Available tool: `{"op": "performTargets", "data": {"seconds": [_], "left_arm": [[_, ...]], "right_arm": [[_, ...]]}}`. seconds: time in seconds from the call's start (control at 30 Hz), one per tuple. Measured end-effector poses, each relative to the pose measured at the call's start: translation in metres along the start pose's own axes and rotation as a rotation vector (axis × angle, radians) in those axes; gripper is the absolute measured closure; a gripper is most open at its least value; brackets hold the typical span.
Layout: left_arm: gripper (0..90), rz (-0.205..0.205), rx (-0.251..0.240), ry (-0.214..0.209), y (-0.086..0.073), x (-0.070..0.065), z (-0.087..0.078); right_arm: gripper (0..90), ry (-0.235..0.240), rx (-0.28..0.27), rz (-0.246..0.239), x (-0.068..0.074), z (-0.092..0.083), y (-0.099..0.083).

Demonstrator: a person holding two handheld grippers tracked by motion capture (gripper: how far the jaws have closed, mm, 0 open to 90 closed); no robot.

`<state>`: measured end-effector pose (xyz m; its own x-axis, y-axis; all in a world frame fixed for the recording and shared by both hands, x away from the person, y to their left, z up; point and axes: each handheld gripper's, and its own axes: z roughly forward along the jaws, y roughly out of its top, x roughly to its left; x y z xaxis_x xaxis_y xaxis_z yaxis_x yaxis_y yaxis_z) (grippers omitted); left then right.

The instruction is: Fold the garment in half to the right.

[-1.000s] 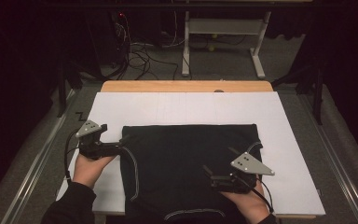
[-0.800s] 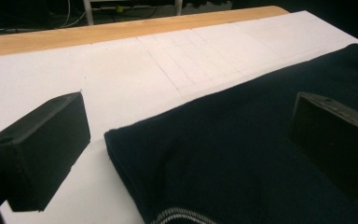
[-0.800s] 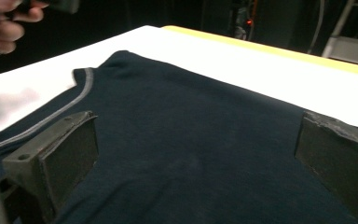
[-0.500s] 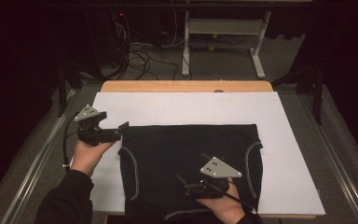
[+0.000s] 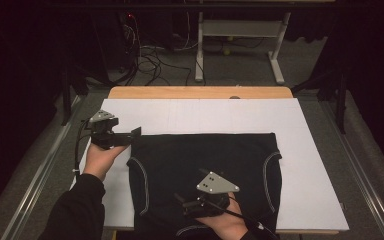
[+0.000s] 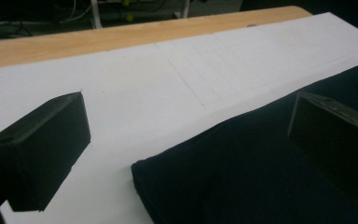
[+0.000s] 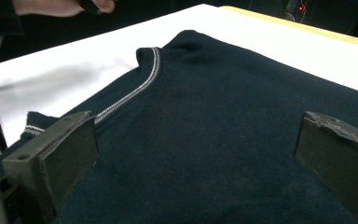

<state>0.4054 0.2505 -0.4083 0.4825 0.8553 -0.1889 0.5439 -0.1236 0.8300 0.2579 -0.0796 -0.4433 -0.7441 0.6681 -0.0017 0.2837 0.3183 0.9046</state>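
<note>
Dark folded garment lies flat on white sheet at table's near middle, left gripper jaws apart just beside its far-left corner, right gripper jaws apart over its near edge, 2 white-piped seams visible on it.

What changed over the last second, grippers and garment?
The left gripper rose off the dark garment and moved away from the person, toward its far left corner, jaws now open. The right gripper slid from the near right part leftward to the near middle, jaws open above the fabric. The garment's left edge drew in a little; the white sheet did not move.
</note>
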Motion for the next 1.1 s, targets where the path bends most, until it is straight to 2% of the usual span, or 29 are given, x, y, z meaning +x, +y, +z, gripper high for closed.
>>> {"op": "performTargets", "data": {"seconds": [0.23, 0.3, 0.37, 0.4, 0.47, 0.57, 0.67, 0.73, 0.77, 0.93, 1.0, 1.07, 1.1], "left_arm": [[0.0, -0.034, 0.044, -0.012, -0.006, 0.012, 0.026], [0.0, -0.043, 0.068, -0.008, -0.009, 0.016, 0.031], [0.0, -0.051, 0.096, 0.023, -0.013, 0.020, 0.036], [0.0, -0.068, 0.106, 0.029, -0.016, 0.023, 0.039], [1.1, -0.093, 0.135, 0.012, -0.020, 0.029, 0.043], [1.3, -0.113, 0.183, 0.025, -0.027, 0.034, 0.051], [9.3, -0.114, 0.213, 0.040, -0.034, 0.036, 0.057], [10.2, -0.125, 0.225, 0.030, -0.038, 0.037, 0.061], [11.0, -0.115, 0.216, 0.039, -0.039, 0.035, 0.061], [21.4, -0.054, 0.228, 0.053, -0.040, 0.026, 0.063], [30.4, -0.033, 0.226, 0.072, -0.041, 0.021, 0.063], [34.5, -0.009, 0.229, 0.096, -0.042, 0.015, 0.064], [42.3, -0.011, 0.219, 0.085, -0.043, 0.014, 0.064]], "right_arm": [[0.0, 0.001, -0.010, 0.001, 0.007, -0.005, 0.005], [0.0, -0.004, -0.006, -0.006, 0.008, -0.007, 0.004], [0.0, -0.010, 0.005, -0.008, 0.009, -0.009, 0.003], [0.0, -0.012, 0.008, -0.011, 0.009, -0.009, 0.003], [0.0, -0.013, 0.010, -0.015, 0.010, -0.009, 0.002], [0.0, -0.001, 0.017, -0.013, 0.012, -0.009, 0.002], [0.0, 0.009, 0.023, -0.010, 0.013, -0.007, 0.000], [0.0, 0.012, 0.031, -0.008, 0.013, -0.005, -0.001], [0.0, 0.011, 0.039, -0.010, 0.013, -0.005, -0.002], [0.0, 0.018, 0.048, -0.017, 0.016, -0.003, -0.002], [0.0, 0.024, 0.042, -0.016, 0.018, -0.002, -0.001], [0.0, 0.028, 0.046, -0.019, 0.020, 0.000, 0.000], [0.0, 0.031, 0.051, -0.018, 0.021, 0.002, 0.001]]}}
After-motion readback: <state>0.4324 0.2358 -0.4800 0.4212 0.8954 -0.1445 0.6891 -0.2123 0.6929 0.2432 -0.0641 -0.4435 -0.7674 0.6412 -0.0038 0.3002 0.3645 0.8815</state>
